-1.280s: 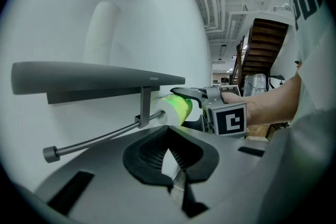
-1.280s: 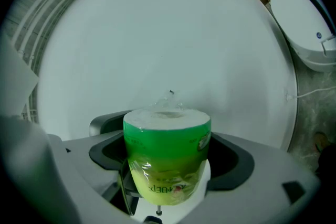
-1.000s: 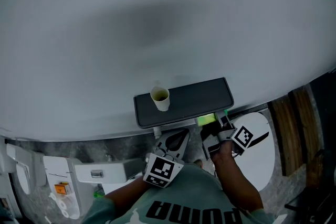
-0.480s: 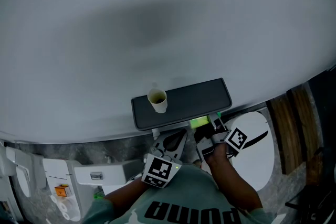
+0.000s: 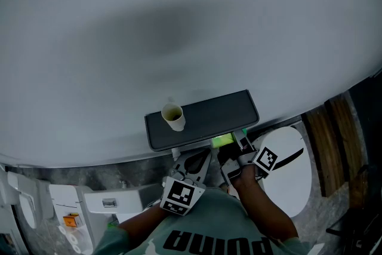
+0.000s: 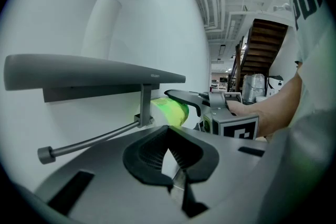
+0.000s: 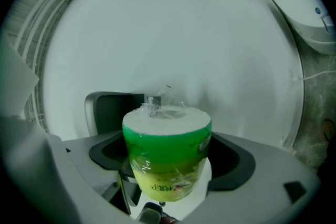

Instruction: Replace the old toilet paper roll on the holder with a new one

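Your right hand-held gripper (image 5: pixel 231 151) is clenched on the green-wrapped new roll (image 7: pixel 167 157), low centre of the head view, just under the holder (image 5: pixel 218 113). Your left hand-held gripper (image 5: pixel 194 163) sits closed on nothing beside it, near the holder's bar (image 6: pixel 89 140).

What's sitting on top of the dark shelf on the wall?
One pale open-topped tube stands upright near the left end of the shelf; the rest of its top is bare. From the head view, the shelf hides the bar beneath it.
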